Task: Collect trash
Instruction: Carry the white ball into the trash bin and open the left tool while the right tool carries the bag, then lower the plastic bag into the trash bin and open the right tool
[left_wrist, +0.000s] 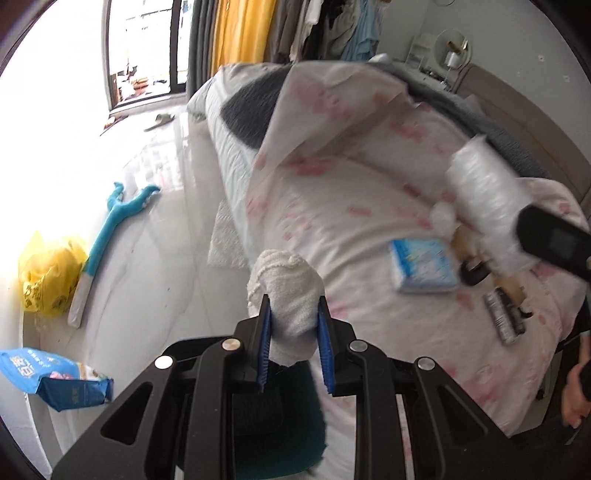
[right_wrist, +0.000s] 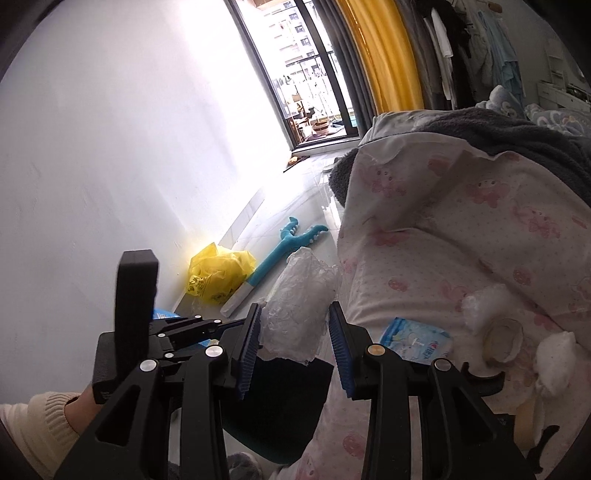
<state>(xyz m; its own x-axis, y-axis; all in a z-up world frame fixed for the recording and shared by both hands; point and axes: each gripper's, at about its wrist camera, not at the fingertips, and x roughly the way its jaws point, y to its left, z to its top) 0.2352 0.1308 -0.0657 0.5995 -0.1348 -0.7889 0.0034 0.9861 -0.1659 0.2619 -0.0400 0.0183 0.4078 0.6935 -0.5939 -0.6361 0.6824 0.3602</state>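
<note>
**Both tools loaded, held over the bed's edge**

The left wrist view shows the left tool (left_wrist: 293, 325) clamped on a wad of white tissue (left_wrist: 286, 291), its blue pads pressing both sides. This view alone shows the right tool from outside, at the right edge, blurred, carrying its crumpled clear plastic (left_wrist: 484, 192) above the bed (left_wrist: 369, 192). It also takes in a blue snack bag (left_wrist: 55, 380) lying on the floor (left_wrist: 155, 229) at lower left, and a dark striped wrapper (left_wrist: 504, 314) on the quilt near the bed's near corner.

The right wrist view shows the right tool (right_wrist: 295, 343) clamped on the clear plastic (right_wrist: 299, 306), which stands up between the pads. Only here does the left tool appear from the side, at lower left, with a cream sleeve (right_wrist: 40, 417) behind it. This view gives a sharper look at the litter still on the quilt: a blue tissue packet (right_wrist: 417, 339), two white tissue balls (right_wrist: 484, 306) and (right_wrist: 554, 354), and a piece of eggshell (right_wrist: 504, 339) between them. In the left view the packet (left_wrist: 424, 269) lies just beside the right tool's load.

The bed's long edge runs away toward the balcony door (right_wrist: 314, 74). Left of it the glossy floor lies open up to the white wall (right_wrist: 110, 147), where a yellow plastic bag (right_wrist: 218, 273) sits with a teal back-scratcher-like toy (right_wrist: 280, 247) beside it. Below both tools a dark teal bin (left_wrist: 273, 417) sits against the bed's side.
</note>
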